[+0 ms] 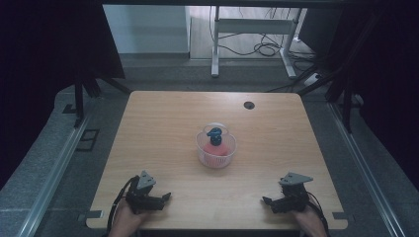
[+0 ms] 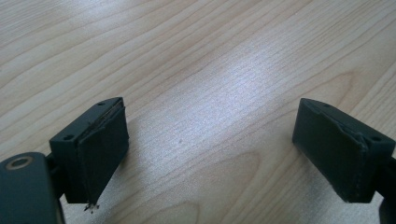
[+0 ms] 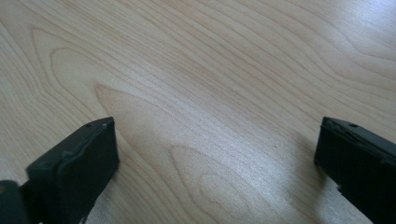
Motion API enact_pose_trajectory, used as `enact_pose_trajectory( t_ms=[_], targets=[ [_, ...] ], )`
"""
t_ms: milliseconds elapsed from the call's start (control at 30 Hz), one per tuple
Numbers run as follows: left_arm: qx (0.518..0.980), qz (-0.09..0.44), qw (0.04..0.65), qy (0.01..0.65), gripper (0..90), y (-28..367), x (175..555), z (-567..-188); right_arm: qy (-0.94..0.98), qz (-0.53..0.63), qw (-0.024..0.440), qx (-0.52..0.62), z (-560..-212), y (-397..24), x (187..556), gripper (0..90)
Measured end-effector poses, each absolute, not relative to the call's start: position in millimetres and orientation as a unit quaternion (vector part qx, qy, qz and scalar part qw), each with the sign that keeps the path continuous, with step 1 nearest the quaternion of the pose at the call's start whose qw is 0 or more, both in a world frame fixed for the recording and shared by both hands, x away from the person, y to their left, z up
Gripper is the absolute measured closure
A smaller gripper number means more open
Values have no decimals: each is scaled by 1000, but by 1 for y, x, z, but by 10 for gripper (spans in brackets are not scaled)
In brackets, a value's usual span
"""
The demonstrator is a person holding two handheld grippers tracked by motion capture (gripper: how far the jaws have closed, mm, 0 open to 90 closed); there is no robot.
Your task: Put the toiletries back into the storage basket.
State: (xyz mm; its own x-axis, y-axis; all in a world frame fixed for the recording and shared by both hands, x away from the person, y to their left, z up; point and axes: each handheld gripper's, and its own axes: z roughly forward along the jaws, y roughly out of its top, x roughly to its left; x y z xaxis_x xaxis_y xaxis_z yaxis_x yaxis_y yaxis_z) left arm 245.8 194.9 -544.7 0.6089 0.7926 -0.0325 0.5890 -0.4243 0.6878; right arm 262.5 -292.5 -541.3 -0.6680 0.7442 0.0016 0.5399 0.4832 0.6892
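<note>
In the left gripper view, the jaws of the left gripper (image 2: 210, 144) are spread wide, released, with nothing between them but bare wood of the table (image 2: 224, 65). The pads (image 2: 100, 154) are seen to be dark and a little frayed at the lower edge. In the right gripper view, the jaws of the right gripper (image 3: 215, 163) are likewise held wide apart and released, and only wood grain is seen between and ahead of them.

In the high view, the left gripper (image 1: 165, 197) is held low over the near edge of the table (image 1: 163, 118), its jaws turned inward toward the right gripper (image 1: 267, 201), whose jaws are turned back toward it. A wide stretch of bare wood is left between the two. Each gripper is held by a hand (image 1: 126, 219) coming in from the near edge.

Beyond the jaws, well apart from both and about midway between them, a clear tub (image 1: 216, 149) is set near the table's middle. A red thing (image 1: 217, 147) is seen inside it, with a blue thing (image 1: 215, 132) on top; what these are cannot be told. A dark round hole (image 1: 249, 105) is seen in the far part of the tabletop, beyond the tub.
</note>
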Motion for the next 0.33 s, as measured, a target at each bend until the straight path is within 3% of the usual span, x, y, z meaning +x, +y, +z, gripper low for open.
enact_pose_trajectory(
  t_ms=[333],
  targets=[
    [829, 151, 339, 417, 103, 195, 246, -545, 845, 346, 155, 377, -543, -293, 262, 0]
  ],
)
